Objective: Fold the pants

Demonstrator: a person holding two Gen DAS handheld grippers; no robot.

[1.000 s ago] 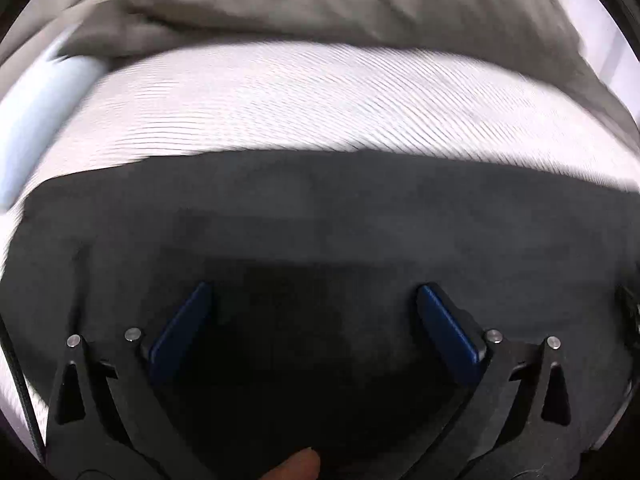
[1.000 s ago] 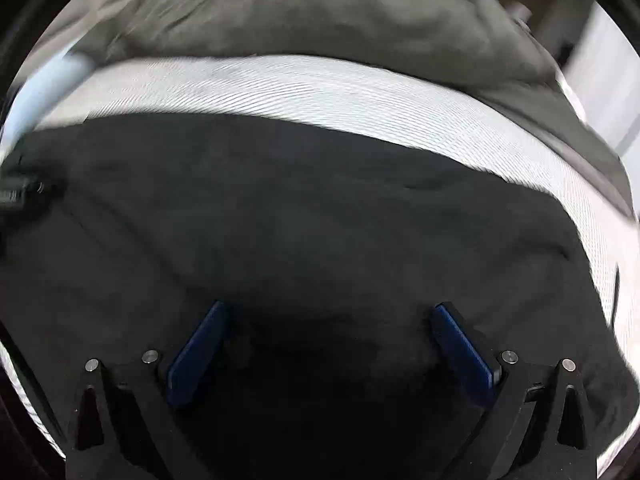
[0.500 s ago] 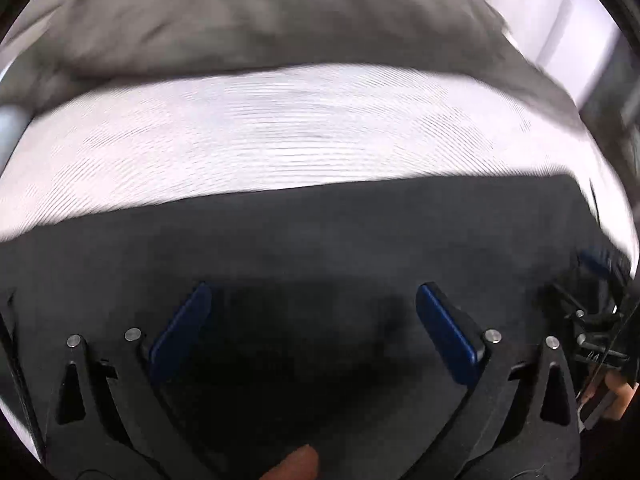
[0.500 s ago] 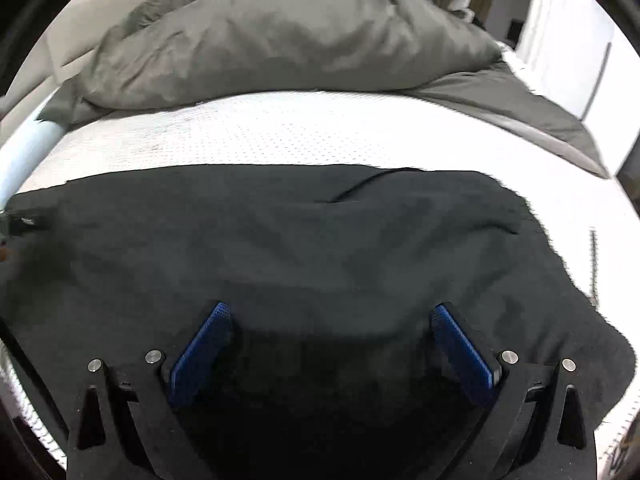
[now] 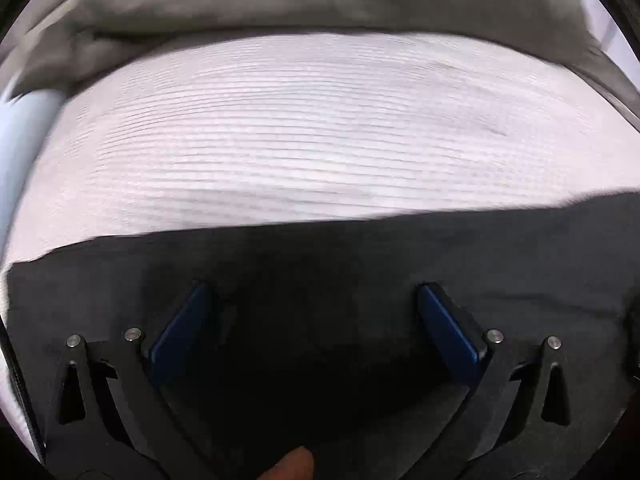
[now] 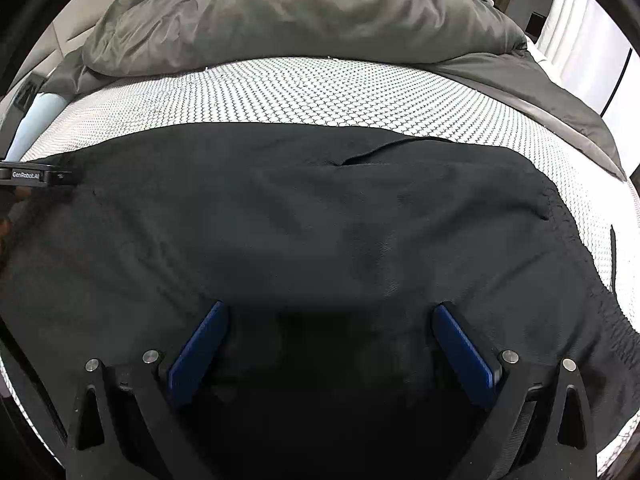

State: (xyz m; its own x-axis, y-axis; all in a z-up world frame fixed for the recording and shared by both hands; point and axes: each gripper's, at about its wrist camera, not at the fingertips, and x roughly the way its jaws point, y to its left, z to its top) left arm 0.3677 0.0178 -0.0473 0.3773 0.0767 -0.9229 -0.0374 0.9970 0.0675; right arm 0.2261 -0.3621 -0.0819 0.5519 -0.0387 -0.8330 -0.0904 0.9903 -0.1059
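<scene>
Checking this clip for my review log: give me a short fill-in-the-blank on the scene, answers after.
1. The pants spread on the bed are ____ in colour.
2. Both the left tongs and the right tongs stand ____.
3. The bunched duvet behind the pants is ____.
4. The mattress cover is white with a ____ pattern.

Answers: black; open; grey; dotted

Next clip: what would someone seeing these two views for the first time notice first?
The black pants dominate, spread flat across the near half of a white patterned mattress. Behind them a rumpled grey duvet is heaped along the far side. In the foreground of each view, the left gripper and right gripper hang over the dark cloth, blue-padded jaws wide apart and holding nothing.
</scene>
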